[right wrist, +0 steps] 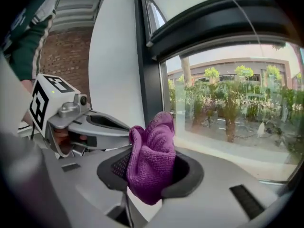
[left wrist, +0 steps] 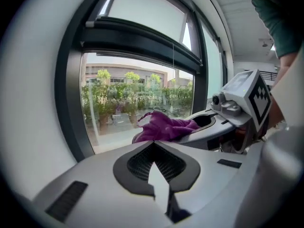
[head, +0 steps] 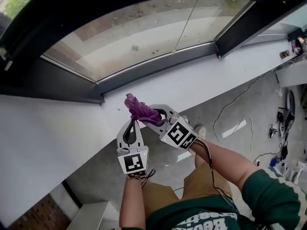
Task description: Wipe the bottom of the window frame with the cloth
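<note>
Quick notes, prob not much happening yet. The right gripper (head: 147, 118) had its jaws pinched tight on the purple cloth (head: 140, 109), which was bunched into a fat wad w/ only a short tuft poking past the tips. It hung over the white sill (head: 206, 78), near the dark bottom rail of the window frame (head: 153, 67) but not on it afaict. The left gripper (left wrist: 154, 158) sat just beside it, jaws pressed together on nothing. Biggest risk imo: w/ so little cloth sticking out, hard plastic jaw tips could hit the rail before the fabric does and scrape it instead of wiping. Second, dragging sideways along the rail could tug the wad out of the pinch, since it's soft and squishy w/ nothing to lock it. Also the 2 grippers were v close, so a sweep to the left might knock them together. Materials: cloth looked like nubby microfibre, matte, folds rounded. Jaws were smooth grey plastic w/ ribbed black pads. Rail looked like flat dark metal or painted stuff w/ a straight edge, sill smooth and plain, glass (head: 144, 32) had a few specks on it.
</note>
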Motion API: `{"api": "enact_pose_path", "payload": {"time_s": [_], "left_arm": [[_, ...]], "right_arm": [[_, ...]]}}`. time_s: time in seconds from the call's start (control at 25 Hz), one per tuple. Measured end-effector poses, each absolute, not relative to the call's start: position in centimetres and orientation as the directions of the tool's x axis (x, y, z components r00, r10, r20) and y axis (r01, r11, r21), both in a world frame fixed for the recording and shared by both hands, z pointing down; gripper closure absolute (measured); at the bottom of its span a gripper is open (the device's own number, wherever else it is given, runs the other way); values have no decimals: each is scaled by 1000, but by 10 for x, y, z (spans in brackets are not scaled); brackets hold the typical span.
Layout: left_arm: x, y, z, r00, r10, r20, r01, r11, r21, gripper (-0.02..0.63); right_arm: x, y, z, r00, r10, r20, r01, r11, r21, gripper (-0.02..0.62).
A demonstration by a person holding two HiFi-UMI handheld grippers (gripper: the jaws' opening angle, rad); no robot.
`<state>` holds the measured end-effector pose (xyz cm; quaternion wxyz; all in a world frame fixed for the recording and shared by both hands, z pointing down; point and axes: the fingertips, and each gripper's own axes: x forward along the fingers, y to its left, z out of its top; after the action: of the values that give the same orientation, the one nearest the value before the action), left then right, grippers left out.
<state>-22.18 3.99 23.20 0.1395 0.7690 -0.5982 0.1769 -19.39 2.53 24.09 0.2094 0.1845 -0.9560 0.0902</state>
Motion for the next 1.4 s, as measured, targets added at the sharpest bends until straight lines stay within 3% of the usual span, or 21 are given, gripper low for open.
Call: {"api": "enact_pose_path", "payload": {"time_s": [0.28,0.64,1.4], "left_arm": [[-173,43,130,299,-875,381,-948,-319,10,597],[-147,45,17,372,-878,302,-921,-391,0,597],[-130,70,-74,454,-865,214,-876,-477,-69,597]], "right_arm": [[-137,44,125,-849,-400,346,-469,872,-142,446],[-87,49,-2,-827,-523,207,-545,836,-63,446],[-64,69,-92,-842,-539,28,-540,840,-55,446]]}}
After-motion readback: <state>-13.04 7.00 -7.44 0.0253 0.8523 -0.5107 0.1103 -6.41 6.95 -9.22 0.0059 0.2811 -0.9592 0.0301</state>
